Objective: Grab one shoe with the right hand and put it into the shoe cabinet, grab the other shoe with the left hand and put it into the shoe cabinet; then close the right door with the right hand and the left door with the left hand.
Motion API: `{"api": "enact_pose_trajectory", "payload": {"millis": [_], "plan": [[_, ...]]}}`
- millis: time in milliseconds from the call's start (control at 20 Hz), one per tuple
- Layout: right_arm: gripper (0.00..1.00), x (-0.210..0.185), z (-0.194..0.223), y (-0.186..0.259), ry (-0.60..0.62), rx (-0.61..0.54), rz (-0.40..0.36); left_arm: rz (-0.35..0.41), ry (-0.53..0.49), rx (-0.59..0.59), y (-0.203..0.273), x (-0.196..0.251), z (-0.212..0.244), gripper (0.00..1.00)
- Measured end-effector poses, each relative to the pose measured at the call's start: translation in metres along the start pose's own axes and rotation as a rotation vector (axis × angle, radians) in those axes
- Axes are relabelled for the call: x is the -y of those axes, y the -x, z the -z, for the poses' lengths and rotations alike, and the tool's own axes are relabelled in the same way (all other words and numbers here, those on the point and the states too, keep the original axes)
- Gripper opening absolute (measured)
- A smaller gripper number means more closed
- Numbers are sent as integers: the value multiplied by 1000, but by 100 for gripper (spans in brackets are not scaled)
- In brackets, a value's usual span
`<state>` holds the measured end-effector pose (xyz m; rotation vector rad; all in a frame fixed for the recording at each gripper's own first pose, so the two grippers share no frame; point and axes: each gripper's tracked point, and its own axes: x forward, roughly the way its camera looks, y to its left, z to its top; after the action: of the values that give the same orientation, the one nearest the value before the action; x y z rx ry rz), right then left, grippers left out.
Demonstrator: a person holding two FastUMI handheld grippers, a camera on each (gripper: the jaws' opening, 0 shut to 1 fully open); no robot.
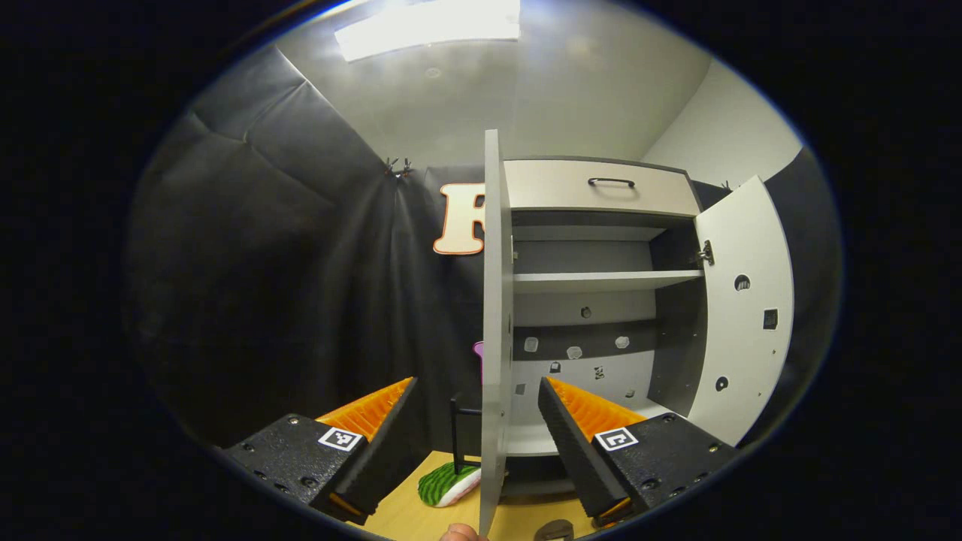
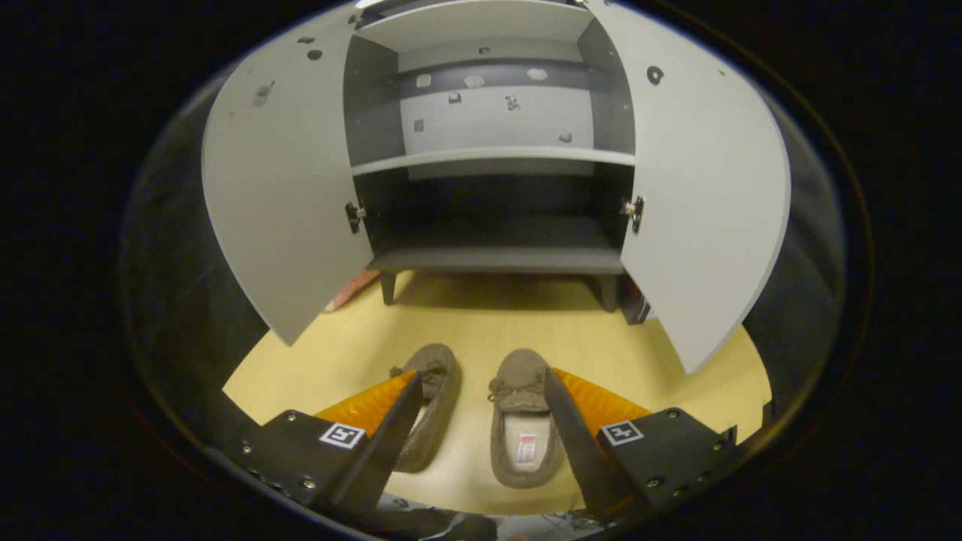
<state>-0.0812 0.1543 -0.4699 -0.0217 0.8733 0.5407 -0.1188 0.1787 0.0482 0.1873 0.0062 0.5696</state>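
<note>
First step just starting — right claw (image 2: pixel 481 398) spread, hovering over two shoes (image 2: pixel 524 417) on floor before open cabinet (image 2: pixel 496 158). Next: lower, pinch one. Left claw (image 1: pixel 476 409) spread, empty.

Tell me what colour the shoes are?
Greyish brown shoes, clearest in the right gripper view.
</note>
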Motion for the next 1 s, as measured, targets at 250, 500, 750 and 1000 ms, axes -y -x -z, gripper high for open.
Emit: {"api": "enact_pose_trajectory", "payload": {"millis": [250,500,750,1000], "plan": [[85,0,47,-40,-23,-140,-13,-45,-25,-11,-4,-17,5,96],[75,8,73,-78,-60,-207,23,-82,-29,-27,-2,-34,12,96],[69,11,73,-105,-27,-207,38,-126,-35,-52,4,-57,25,96],[24,24,72,-122,-31,-211,121,-154,-54,-59,2,-72,31,96]]}}
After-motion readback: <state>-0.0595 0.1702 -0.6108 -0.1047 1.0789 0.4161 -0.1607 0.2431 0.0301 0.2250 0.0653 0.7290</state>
